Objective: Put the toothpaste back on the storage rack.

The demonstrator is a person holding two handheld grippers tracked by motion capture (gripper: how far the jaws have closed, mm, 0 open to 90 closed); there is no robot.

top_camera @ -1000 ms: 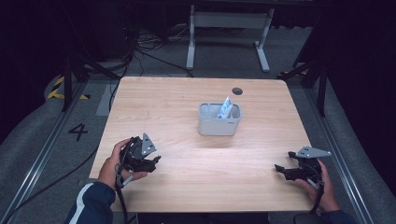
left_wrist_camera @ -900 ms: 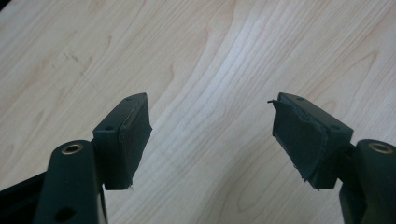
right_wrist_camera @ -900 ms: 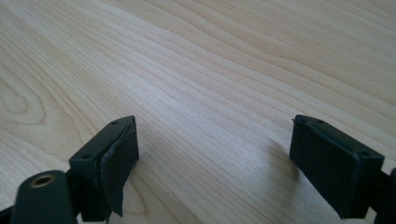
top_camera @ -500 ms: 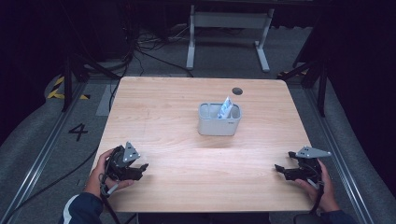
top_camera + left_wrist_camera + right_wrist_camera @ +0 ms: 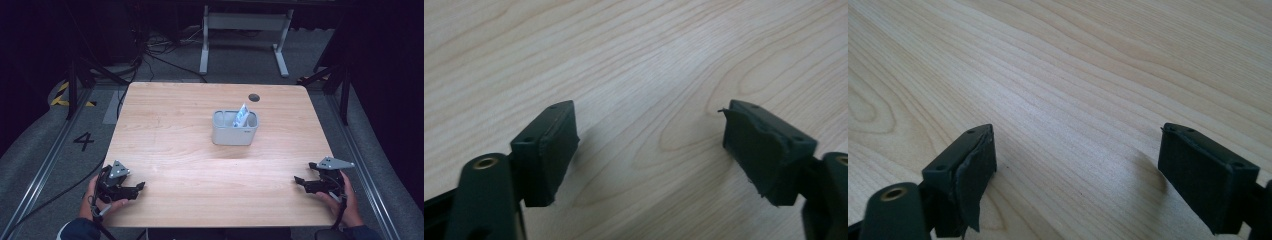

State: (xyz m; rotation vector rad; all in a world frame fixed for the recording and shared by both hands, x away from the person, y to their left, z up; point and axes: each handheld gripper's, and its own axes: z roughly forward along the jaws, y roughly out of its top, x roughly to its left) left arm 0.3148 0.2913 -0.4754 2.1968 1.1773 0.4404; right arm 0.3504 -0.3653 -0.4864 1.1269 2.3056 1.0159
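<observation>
At the lower left of the high view, the person's left tool (image 5: 141,186) now lies low at the near edge of the pale wooden bench (image 5: 200,165), having drifted down and toward the frame's bottom-left corner from its spot a second ago, when it stood higher and further in over the wood. Its jaws have just been opening and stand spread, with nothing between them; the left gripper view shows the left tool (image 5: 649,145) over bare wood grain alone, its black pads (image 5: 555,150) parted wide.

At the lower right of the high view, the right tool (image 5: 298,180) sits just where it was a second ago, resting by the bench's near right edge in the person's hand (image 5: 342,200). Its jaws are likewise spread and empty, and the right gripper view shows the right tool (image 5: 1075,170) above plain wood.

The grey rectangular plastic bin (image 5: 235,134) stands in the centre of the frame, slightly toward the far side of the bench, well apart from both tools and unmoved. A blue-and-white packet (image 5: 242,116) pokes up from it, leaning at its right end as before.
</observation>
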